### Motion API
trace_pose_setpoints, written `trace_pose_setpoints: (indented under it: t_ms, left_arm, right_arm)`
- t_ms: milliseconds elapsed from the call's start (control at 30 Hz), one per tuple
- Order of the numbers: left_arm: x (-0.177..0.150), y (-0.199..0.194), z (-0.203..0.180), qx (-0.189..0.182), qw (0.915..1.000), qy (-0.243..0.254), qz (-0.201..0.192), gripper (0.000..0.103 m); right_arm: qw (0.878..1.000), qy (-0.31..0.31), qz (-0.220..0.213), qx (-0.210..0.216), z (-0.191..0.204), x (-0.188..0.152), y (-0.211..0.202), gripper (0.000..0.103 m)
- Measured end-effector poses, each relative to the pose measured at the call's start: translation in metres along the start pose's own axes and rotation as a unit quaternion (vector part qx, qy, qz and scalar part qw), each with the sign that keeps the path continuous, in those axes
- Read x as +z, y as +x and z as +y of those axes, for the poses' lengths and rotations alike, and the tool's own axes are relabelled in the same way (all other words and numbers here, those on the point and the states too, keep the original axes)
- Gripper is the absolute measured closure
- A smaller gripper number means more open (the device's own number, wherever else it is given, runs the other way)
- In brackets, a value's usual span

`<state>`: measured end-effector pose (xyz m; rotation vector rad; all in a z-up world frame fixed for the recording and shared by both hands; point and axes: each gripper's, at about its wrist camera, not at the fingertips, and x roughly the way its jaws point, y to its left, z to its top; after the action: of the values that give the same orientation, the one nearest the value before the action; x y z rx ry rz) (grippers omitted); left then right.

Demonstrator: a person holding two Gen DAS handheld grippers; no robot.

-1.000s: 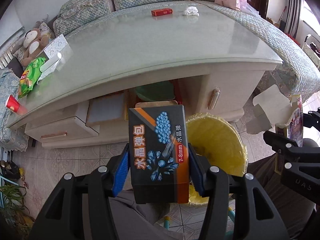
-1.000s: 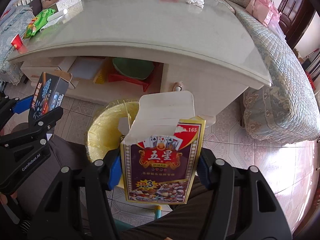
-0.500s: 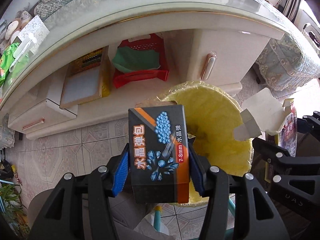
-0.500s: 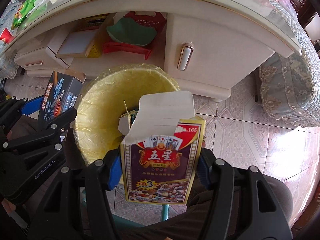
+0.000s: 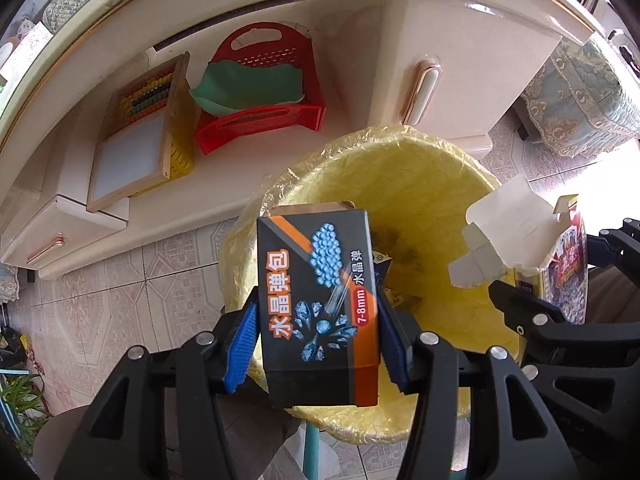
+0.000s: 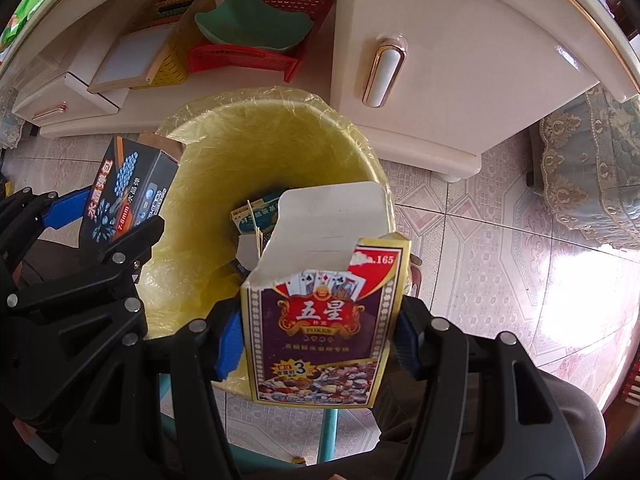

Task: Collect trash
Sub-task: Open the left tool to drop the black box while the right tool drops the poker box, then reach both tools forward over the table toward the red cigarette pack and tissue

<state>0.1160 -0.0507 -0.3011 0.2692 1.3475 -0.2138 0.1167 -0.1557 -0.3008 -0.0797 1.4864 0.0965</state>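
Now both boxes hang over the bin [image 5: 404,184], and the drop is the step in hand. The left gripper [image 5: 318,344] is clamped on the black box [image 5: 316,300], its blue pads pressed to the two narrow sides, the box standing upright between them. From the left camera the box sits above the near-left part of the bin's rim, partly over the yellow liner and partly over the tiled floor [image 5: 132,280]. The right gripper [image 6: 320,344] is clamped on the card box [image 6: 320,328], whose white flap stands open at the top. That box sits above the near edge of the bin, with the flap reaching over the opening.

Inside the bin, down at the bottom, lies some carton [image 6: 256,212] already thrown away. The bin stands on the floor just in front of the cream table's [image 6: 440,92] drawer front.

I'd judge the next move to be a small shift of each box further in over the opening, the black box most of all, since it looks to hang near the rim. Then the jaws need to part, so each box falls clear into the liner rather than tipping off the edge.
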Motion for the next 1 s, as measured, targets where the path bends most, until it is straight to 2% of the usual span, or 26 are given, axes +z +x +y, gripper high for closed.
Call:
trace_pose_setpoints:
  t_ms: [333,433,533,633,1000]
  left_arm:
    - [0.002,0.012,-0.001,-0.005,0.9998,0.009,0.015,0.05]
    - [0.003,0.012,-0.001,0.004,0.9999,0.009,0.014,0.045]
    - [0.003,0.012,0.003,0.007,0.9998,0.005,0.017,0.038]
    - [0.004,0.011,0.005,0.01,0.9998,0.002,0.016,0.033]
    - [0.003,-0.003,0.006,0.01,0.9999,-0.001,0.007,0.029]
  right_arm:
    - [1.0,-0.013,0.018,-0.001,-0.001,0.004,0.014,0.043]
    - [1.0,-0.01,0.021,-0.003,-0.003,0.004,0.015,0.042]
    - [1.0,-0.008,0.019,-0.011,-0.005,0.005,0.015,0.035]
    - [1.0,-0.006,0.019,-0.009,-0.008,0.005,0.014,0.032]
    - [1.0,-0.009,0.006,-0.007,-0.009,0.0,-0.001,0.031]
